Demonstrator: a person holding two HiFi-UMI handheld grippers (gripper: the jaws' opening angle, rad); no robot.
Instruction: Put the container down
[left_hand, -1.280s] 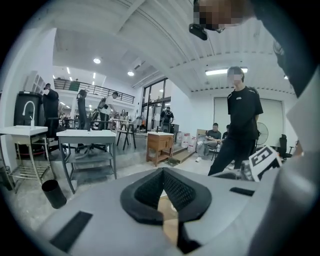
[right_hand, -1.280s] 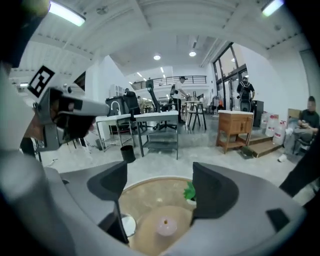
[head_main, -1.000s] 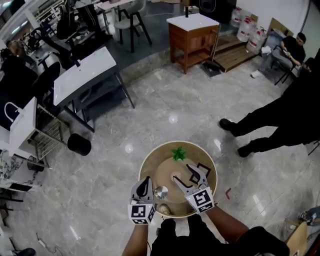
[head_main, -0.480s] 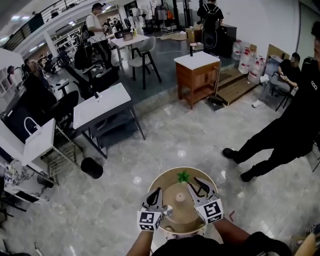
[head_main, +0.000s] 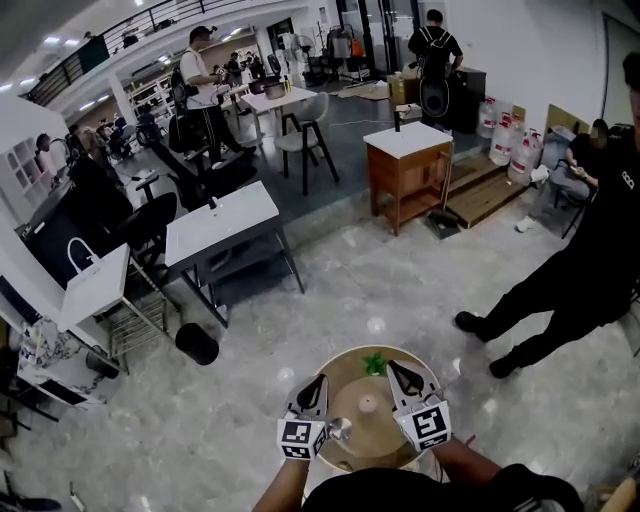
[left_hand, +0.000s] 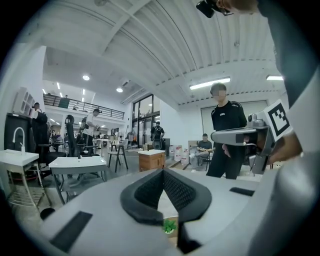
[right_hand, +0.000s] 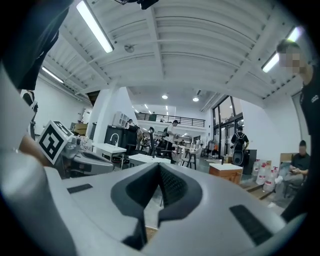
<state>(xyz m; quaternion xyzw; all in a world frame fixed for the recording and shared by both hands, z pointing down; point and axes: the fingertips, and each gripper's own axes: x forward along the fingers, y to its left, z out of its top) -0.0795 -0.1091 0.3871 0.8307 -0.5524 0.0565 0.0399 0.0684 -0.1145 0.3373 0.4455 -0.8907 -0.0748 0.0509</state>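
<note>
In the head view a round wooden table (head_main: 378, 438) lies at the bottom centre. On it are a small shiny metal container (head_main: 340, 430), a little pale object (head_main: 366, 404) at the middle, and a green plant (head_main: 374, 362) at the far rim. My left gripper (head_main: 319, 382) hovers over the table's left side, just beyond the container, shut and empty. My right gripper (head_main: 394, 368) hovers over the right side, shut with nothing in it. Both gripper views aim level across the room: the left gripper (left_hand: 163, 172) and right gripper (right_hand: 159, 167) show pads meeting. The plant (left_hand: 169, 226) peeks below the left jaws.
A person in black (head_main: 565, 285) stands on the marble floor to the right. A wooden cabinet with a white top (head_main: 410, 170) stands ahead. A white-topped table (head_main: 225, 225) and a black bin (head_main: 197, 343) are ahead on the left. Chairs and more people fill the back.
The right gripper's jaws have closed from wide open to shut. The head view has tilted up, so the table and both grippers sit lower in the picture.
</note>
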